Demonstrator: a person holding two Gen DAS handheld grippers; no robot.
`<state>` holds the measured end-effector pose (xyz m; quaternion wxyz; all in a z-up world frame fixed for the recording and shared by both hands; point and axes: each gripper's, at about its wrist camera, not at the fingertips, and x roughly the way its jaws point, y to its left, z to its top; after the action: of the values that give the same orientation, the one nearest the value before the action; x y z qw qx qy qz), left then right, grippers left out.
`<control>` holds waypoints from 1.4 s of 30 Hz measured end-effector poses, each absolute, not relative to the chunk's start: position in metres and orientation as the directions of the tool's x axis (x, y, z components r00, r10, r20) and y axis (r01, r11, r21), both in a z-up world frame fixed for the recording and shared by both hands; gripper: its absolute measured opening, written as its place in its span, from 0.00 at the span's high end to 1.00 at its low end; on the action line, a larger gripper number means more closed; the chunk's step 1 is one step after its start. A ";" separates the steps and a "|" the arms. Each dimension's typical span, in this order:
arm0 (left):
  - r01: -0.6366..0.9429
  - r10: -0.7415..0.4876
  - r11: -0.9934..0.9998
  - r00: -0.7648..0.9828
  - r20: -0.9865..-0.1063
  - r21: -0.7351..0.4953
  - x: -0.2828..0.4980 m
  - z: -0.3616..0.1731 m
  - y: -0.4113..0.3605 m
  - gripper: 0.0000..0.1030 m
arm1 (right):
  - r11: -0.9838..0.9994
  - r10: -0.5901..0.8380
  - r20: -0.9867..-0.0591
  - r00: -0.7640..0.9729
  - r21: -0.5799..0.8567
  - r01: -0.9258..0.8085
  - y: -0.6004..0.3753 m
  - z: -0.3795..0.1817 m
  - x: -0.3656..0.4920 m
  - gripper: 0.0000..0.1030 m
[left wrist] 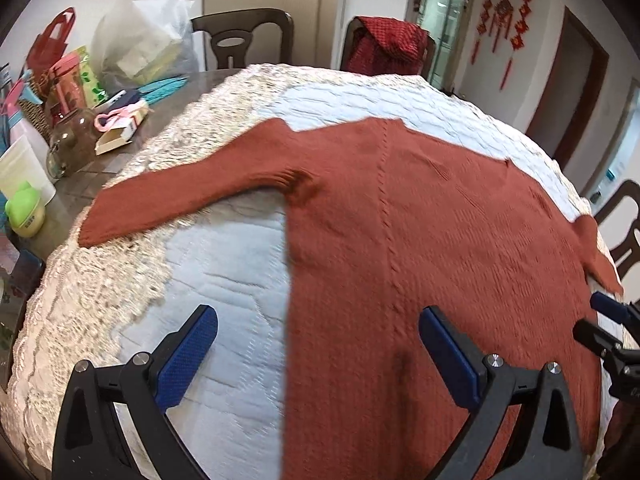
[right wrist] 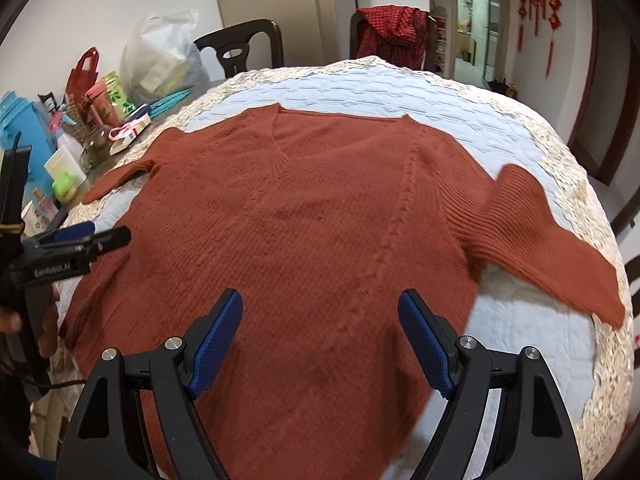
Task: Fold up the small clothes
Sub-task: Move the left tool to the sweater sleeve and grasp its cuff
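Rust-red knit fills both views: a V-neck sweater (right wrist: 304, 216) lies flat and face up on a pale blue quilted mat (right wrist: 400, 96) with a cream lace border (right wrist: 568, 148). In the right wrist view its long axis runs from six to twelve o'clock, hem at six, neckline pointing to twelve, toward the dark wooden chairs (right wrist: 240, 46). One sleeve reaches out to about four o'clock, its ribbing clear and its cuff lying on the lace; the other sleeve angles off toward nine, partly folded at the shoulder. A raised cable stitch runs down the body, just right of the V. The knit looks fine and slightly pebbled, the neck band ribbed.

Right gripper (right wrist: 320, 340) hangs over the lower body of the sweater, its blue textured pads (right wrist: 426, 344) spread wide, nothing between them. Left gripper (left wrist: 318, 356) is likewise spread, straddling the sweater's side edge: one pad over the bare quilt, the other over the knit. From the left wrist view the sleeve stretches to nine o'clock across the lace.

At ten o'clock in the same view, clutter sits on the table: a glass jar (left wrist: 72, 144), a white plastic bag (left wrist: 148, 36), a green lidded tub (left wrist: 24, 210). A red checked garment (right wrist: 394, 34) drapes over a far chair.
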<state>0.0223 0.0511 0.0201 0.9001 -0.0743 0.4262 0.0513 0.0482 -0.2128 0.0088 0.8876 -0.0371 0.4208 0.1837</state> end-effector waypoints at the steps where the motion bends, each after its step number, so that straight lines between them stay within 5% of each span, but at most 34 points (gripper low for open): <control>1: -0.164 0.039 0.983 0.634 -0.773 -0.085 0.023 0.021 0.054 0.01 | 0.929 0.296 -0.761 0.578 0.088 -0.360 -0.211 0.009 0.049 0.22; 17: -0.415 0.159 0.894 0.647 -0.746 -0.168 0.033 0.015 0.174 0.06 | 0.924 0.291 -0.786 0.546 0.082 -0.374 -0.192 -0.001 0.066 0.22; 29: -0.506 0.131 0.807 0.657 -0.742 -0.306 0.044 -0.002 0.233 0.41 | 0.927 0.278 -0.797 0.537 0.077 -0.366 -0.185 -0.003 0.076 0.22; 34: -0.524 0.154 0.802 0.646 -0.747 -0.288 0.051 0.000 0.240 0.82 | 0.926 0.281 -0.797 0.535 0.080 -0.368 -0.186 -0.004 0.078 0.22; 42: -0.328 0.044 0.889 0.757 -0.652 -0.320 0.063 0.053 0.208 0.88 | 0.929 0.300 -0.784 0.544 0.110 -0.355 -0.195 -0.002 0.077 0.22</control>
<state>0.0629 0.2078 0.0527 0.9127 -0.2127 0.3335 0.1020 0.0770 -0.1951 -0.0020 0.8781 -0.0309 0.4396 0.1865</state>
